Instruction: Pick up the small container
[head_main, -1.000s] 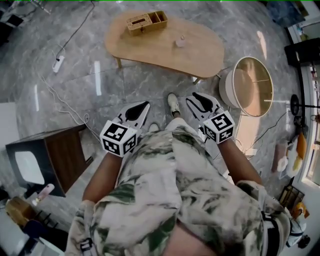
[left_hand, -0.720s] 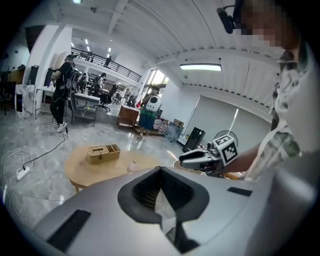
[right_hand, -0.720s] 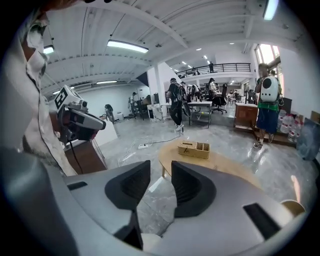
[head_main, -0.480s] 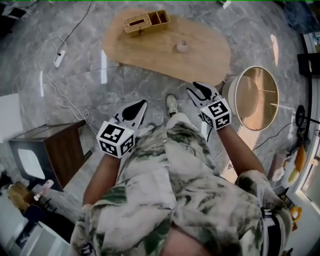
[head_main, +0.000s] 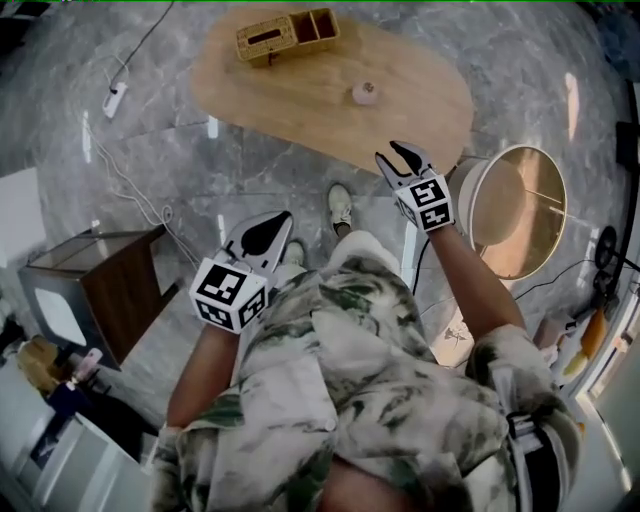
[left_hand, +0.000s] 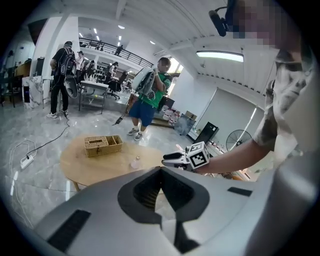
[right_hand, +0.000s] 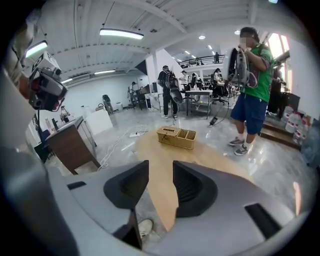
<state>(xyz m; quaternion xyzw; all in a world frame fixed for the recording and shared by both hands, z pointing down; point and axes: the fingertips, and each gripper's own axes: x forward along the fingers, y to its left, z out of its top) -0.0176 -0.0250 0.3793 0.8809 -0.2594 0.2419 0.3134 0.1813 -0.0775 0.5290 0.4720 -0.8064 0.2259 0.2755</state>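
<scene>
Left gripper (head_main: 280, 220) pinched together, right gripper (head_main: 390, 152) opening, empty; one small container (head_main: 364, 93) on one table (head_main: 300, 100).

Wicker basket (head_main: 287, 36) on wooden table (head_main: 300, 100)

Open-plan office or lab hall is indicated; desks (right_hand: 200, 94) and a mezzanine railing (left_hand: 110, 47) are seen behind; strip lights (right_hand: 119, 33) overhead; marble floor (head_main: 140, 130); low wooden table (head_main: 300, 90) staged living-room style.
</scene>
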